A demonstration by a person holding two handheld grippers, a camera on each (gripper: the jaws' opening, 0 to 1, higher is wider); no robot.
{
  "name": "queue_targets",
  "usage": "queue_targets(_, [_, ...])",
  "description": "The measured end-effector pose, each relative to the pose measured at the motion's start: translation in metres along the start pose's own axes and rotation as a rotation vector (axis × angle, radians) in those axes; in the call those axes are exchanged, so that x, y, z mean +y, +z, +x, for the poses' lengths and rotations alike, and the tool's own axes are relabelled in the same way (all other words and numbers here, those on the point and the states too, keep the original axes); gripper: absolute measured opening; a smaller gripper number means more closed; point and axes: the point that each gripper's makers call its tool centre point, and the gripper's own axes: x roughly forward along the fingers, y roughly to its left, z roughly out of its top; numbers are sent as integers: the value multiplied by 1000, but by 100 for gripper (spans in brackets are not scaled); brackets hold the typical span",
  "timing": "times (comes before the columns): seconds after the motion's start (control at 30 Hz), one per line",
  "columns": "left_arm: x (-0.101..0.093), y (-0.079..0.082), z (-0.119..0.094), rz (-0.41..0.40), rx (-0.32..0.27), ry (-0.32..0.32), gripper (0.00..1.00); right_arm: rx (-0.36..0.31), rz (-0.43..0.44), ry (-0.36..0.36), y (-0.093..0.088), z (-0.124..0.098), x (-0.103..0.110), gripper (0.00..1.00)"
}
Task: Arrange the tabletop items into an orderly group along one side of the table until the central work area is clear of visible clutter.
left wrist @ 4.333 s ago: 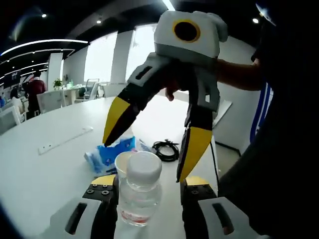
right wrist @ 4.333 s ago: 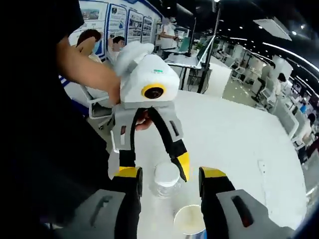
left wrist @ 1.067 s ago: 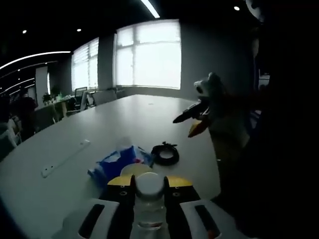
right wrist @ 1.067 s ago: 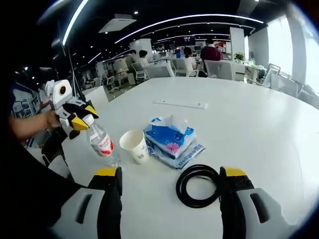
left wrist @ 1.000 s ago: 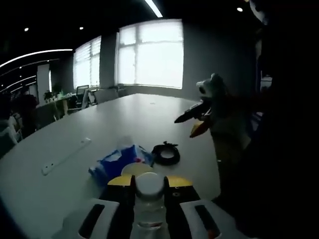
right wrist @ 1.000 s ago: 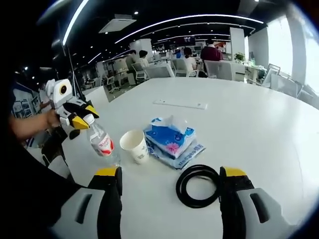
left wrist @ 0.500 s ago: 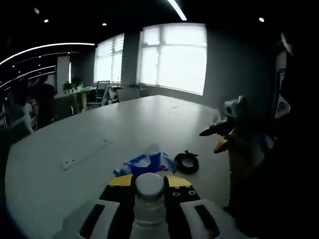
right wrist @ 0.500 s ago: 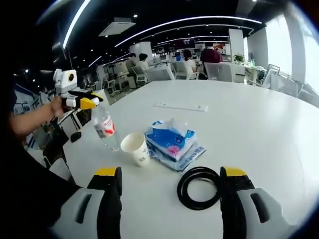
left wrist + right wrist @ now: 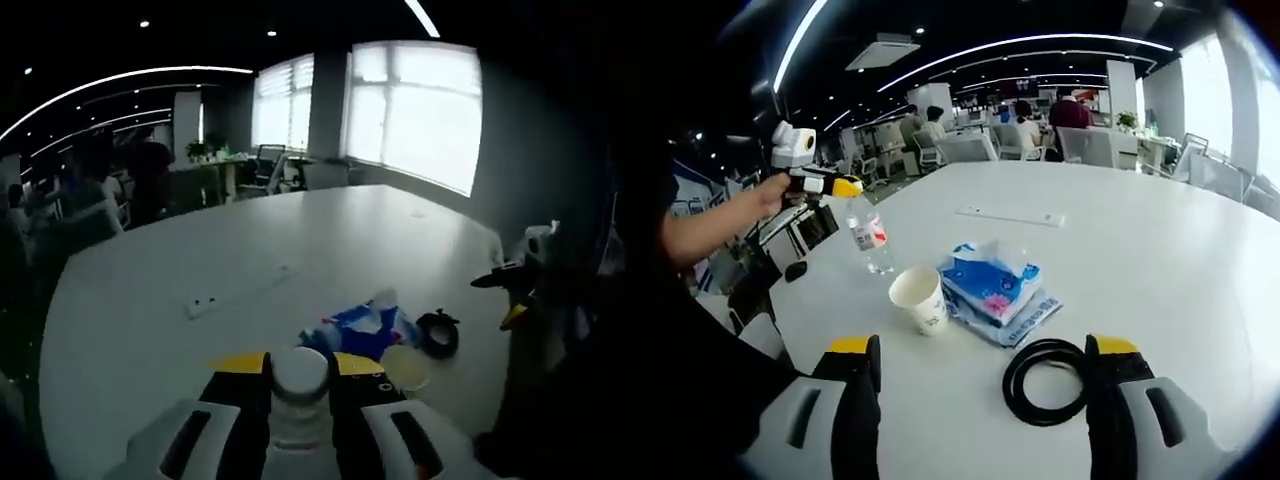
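Observation:
My left gripper (image 9: 300, 360) is shut on a clear water bottle (image 9: 299, 385) with a white cap, held in the air above the table. In the right gripper view that bottle (image 9: 871, 241) hangs tilted from the left gripper (image 9: 826, 184), beyond the paper cup (image 9: 919, 297). A blue tissue pack (image 9: 996, 286) lies beside the cup. A black cable coil (image 9: 1044, 381) lies between the spread jaws of my right gripper (image 9: 981, 362), which is open and holds nothing. From the left gripper view, the tissue pack (image 9: 363, 324), cup (image 9: 405, 366) and coil (image 9: 438, 334) cluster on the table below.
A white power strip (image 9: 1009, 215) lies farther out on the white table (image 9: 1160, 260); it is also seen as the power strip (image 9: 241, 290). A person's arm (image 9: 715, 230) holds the left gripper. Office desks, chairs and people fill the background.
The left gripper has lifted the bottle off the table and carried it up and away from the cup. The right gripper has stayed over the coil.

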Motion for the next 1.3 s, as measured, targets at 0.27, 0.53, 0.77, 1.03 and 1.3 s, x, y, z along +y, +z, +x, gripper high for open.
queue_targets(0.27, [38, 6, 11, -61, -18, 137, 19, -2, -17, 6, 1, 3, 1, 81])
queue_targets(0.53, [59, 4, 26, -145, 0, 239, 19, -6, 3, -2, -1, 5, -2, 81])
queue_targets(0.77, [78, 7, 36, -213, 3, 309, 19, -11, 11, -11, -4, 6, -6, 80])
queue_targets(1.03, [103, 13, 38, -325, -5, 436, 19, 0, 18, -19, -6, 10, -12, 80])
queue_targets(1.3, [111, 19, 42, -345, -10, 505, 19, 11, 23, -13, -11, 13, -17, 79])
